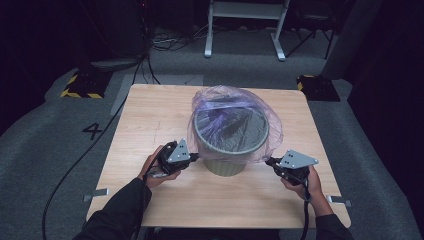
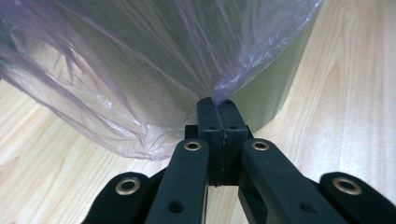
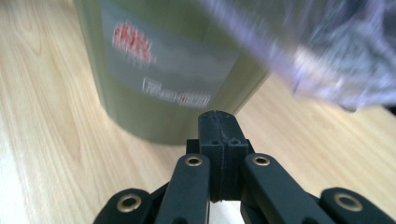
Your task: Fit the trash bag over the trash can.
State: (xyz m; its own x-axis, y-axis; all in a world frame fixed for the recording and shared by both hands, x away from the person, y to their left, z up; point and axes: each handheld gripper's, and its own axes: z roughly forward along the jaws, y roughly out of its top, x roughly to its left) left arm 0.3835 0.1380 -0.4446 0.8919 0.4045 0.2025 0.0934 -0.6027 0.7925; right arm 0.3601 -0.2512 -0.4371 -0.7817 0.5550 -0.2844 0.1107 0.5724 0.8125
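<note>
An olive-green waste bin (image 1: 227, 152) stands upright in the middle of the wooden table (image 1: 150, 115). A thin see-through purple bag (image 1: 235, 100) is draped over its mouth and hangs down its sides. My left gripper (image 1: 194, 157) is at the bin's left side. In the left gripper view the left gripper (image 2: 218, 105) is shut, pinching the hem of the bag (image 2: 116, 60) in front of the bin (image 2: 275, 88). My right gripper (image 1: 270, 161) sits at the bag's right hem. In the blurred right gripper view the right gripper (image 3: 218, 116) is shut before the labelled bin (image 3: 163, 70). The bag (image 3: 327, 70) hangs up to the right, with no film seen between the pads.
A person's hands and dark sleeves come in from the bottom edge. Grey carpet surrounds the table, with cables, a white frame (image 1: 245, 30) at the back and two yellow-and-black striped bases (image 1: 82, 85). A floor mark "4" (image 1: 92, 131) lies to the left.
</note>
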